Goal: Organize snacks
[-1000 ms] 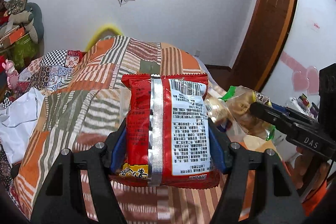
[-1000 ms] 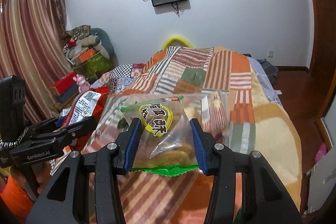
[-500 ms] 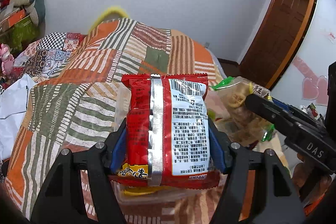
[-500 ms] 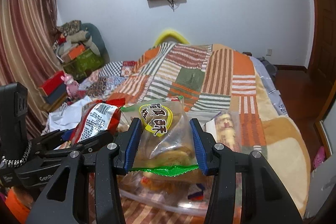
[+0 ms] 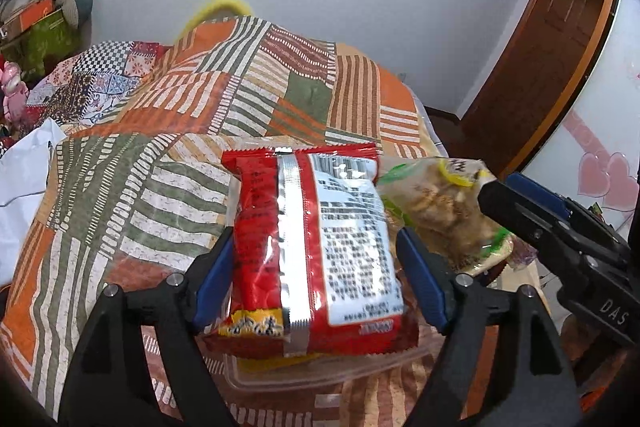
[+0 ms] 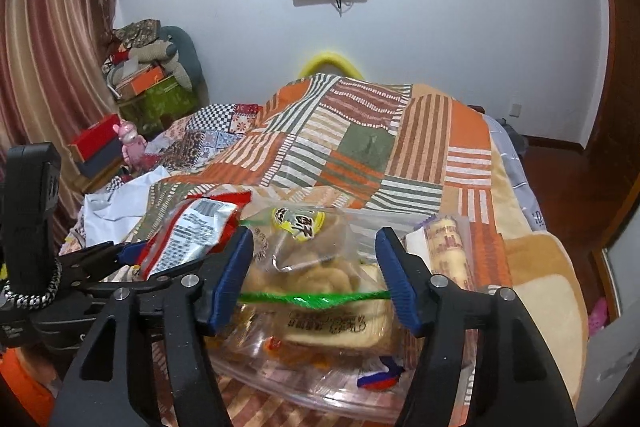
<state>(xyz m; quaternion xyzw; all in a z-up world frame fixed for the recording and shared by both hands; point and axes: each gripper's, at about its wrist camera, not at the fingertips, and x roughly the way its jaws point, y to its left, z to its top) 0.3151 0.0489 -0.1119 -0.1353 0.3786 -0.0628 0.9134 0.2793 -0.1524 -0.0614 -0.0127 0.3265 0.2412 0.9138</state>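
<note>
Left wrist view: the red snack packet [image 5: 316,251] lies back side up, its long axis running near to far, silver seam and white printed panel facing the camera. It rests over a clear plastic container [image 5: 332,373] on the patchwork blanket [image 5: 160,155]. The left gripper [image 5: 320,275] has just been opening; its blue pads stand slightly off the packet's sides.

Right wrist view: the clear cookie bag [image 6: 312,267] with green edges and a yellow label tilts away, sagging into the container [image 6: 320,399]. The right gripper [image 6: 316,279] has just been opening, pads apart from the bag.
</note>
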